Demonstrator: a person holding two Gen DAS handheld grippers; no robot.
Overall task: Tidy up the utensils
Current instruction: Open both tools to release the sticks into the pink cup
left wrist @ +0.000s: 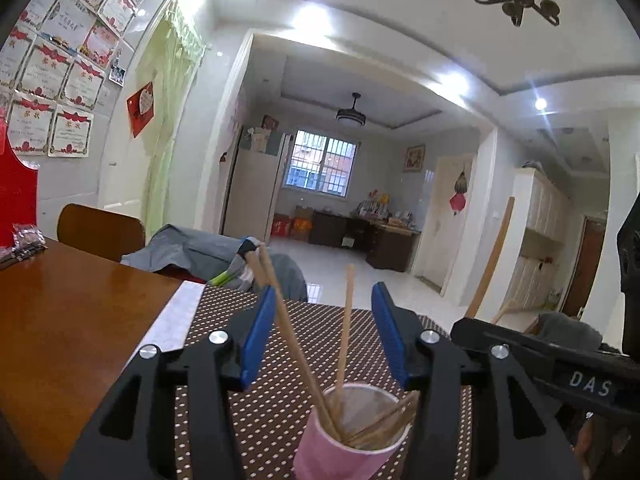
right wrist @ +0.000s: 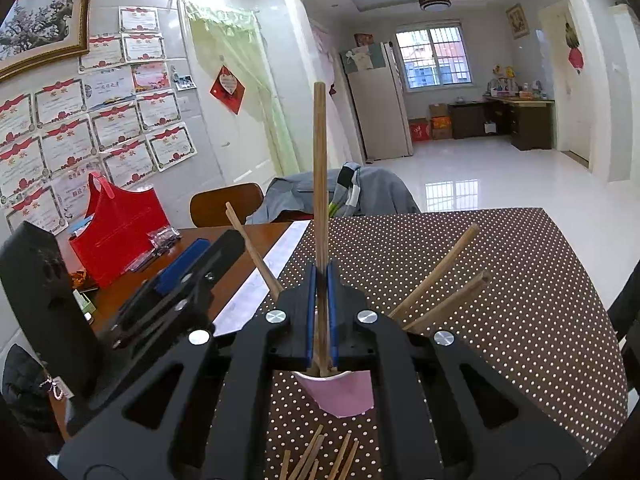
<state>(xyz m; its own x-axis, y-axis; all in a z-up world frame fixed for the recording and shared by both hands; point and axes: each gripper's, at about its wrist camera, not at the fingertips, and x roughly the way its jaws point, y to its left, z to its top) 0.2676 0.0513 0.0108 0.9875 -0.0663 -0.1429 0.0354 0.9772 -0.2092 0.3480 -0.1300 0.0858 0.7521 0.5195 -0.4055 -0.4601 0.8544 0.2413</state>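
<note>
Pink paper cup (left wrist: 352, 436) upright on the dotted mat (left wrist: 256, 412), at 6 o'clock in the left wrist view, already loaded with several chopsticks (left wrist: 344, 344) splayed toward 11, 12 and 3 o'clock. One more chopstick (right wrist: 320, 184) standing near vertical at 12 o'clock in the right wrist view, lower end dipping toward the cup mouth (right wrist: 340, 380). Clenched on that chopstick: right tool (right wrist: 321, 316), blue pads pinching the shaft just above the rim. Released: left tool (left wrist: 324, 336), jaws spread wide either side of the cup, nothing pressed between the pads, one leaning stick just beside the pad at 9 o'clock. More loose chopsticks (right wrist: 320, 460) flat on the mat at 6 o'clock, near the cup base, not yet gathered. Wooden bench (left wrist: 72, 312) beyond the mat's edge, red bag (right wrist: 116, 232) at 9 o'clock, well apart.

Risks, as judged: light cup, unsupported now, likely to tip if the descending stick catches the rim or levers against the leaning ones; open left pad could nudge the nearby stick and topple the lot.
</note>
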